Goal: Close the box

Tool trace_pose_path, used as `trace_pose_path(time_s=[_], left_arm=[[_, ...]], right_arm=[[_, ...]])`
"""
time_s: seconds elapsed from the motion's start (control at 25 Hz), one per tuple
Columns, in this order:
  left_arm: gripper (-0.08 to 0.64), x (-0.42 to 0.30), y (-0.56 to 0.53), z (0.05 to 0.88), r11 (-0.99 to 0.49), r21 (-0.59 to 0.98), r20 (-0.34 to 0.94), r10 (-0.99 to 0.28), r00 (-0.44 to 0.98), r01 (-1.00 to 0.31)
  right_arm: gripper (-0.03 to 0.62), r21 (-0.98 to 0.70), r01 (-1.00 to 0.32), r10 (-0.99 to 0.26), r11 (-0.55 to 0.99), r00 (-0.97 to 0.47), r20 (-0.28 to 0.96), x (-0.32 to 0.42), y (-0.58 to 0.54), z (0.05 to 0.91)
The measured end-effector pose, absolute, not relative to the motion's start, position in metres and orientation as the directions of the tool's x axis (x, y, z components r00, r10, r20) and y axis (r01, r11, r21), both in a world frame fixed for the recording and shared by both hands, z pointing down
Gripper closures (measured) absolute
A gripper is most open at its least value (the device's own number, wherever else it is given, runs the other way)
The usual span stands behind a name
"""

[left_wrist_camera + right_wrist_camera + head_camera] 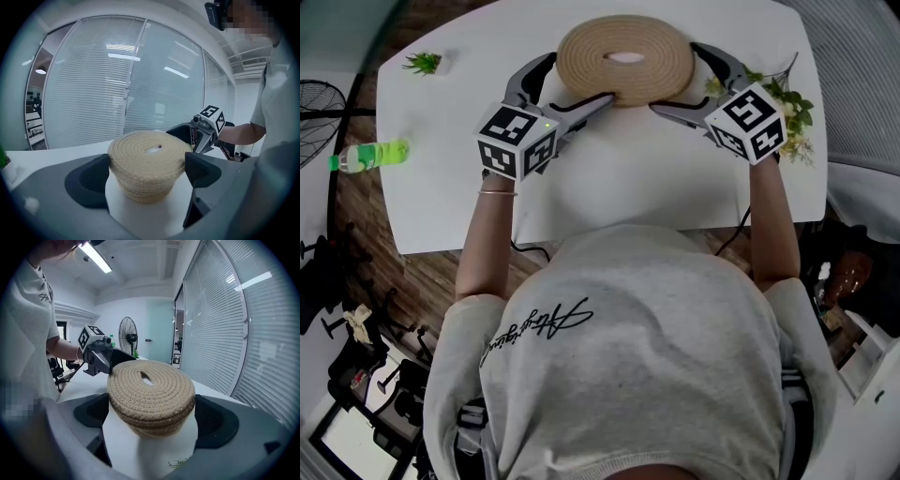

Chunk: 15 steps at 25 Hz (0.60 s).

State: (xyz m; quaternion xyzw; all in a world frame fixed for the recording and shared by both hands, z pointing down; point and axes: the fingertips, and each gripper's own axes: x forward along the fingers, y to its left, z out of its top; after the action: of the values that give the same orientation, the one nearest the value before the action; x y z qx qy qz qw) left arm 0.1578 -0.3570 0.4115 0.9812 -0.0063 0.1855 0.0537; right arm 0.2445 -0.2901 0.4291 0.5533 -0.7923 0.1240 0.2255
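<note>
A round woven rope box stands at the far middle of the white table point(628, 187), with its coiled lid point(625, 58) seated on top. My left gripper point(581, 78) reaches in from the left, one jaw round the lid's far left side and the other against its front. My right gripper point(677, 78) mirrors it from the right. In the left gripper view the lid point(147, 150) fills the gap between the jaws of the left gripper point(147, 171) above the box body point(145, 190). The right gripper view shows the lid point(150, 385) spanning the right gripper point(152, 413) the same way.
A green bottle point(370, 155) lies off the table's left edge, near a floor fan point(319, 108). A small potted plant point(424, 64) sits at the table's far left corner. Leafy sprigs point(787, 94) lie by the right gripper's marker cube.
</note>
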Motion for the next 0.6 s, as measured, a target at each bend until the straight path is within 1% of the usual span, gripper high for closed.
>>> trace_pose_path(time_s=[0.36, 0.6], left_arm=[[0.07, 0.156, -0.354, 0.404, -0.998, 0.042, 0.342, -0.021, 0.939, -0.037], [0.071, 0.147, -0.354, 0.39, -0.998, 0.031, 0.283, -0.052, 0.958, -0.063]], right_arm=[[0.018, 0.062, -0.95, -0.868, 0.305, -0.25, 0.429, 0.247, -0.286, 0.418], [0.018, 0.055, -0.954, -0.885, 0.296, -0.252, 0.392, 0.241, -0.279, 0.405]])
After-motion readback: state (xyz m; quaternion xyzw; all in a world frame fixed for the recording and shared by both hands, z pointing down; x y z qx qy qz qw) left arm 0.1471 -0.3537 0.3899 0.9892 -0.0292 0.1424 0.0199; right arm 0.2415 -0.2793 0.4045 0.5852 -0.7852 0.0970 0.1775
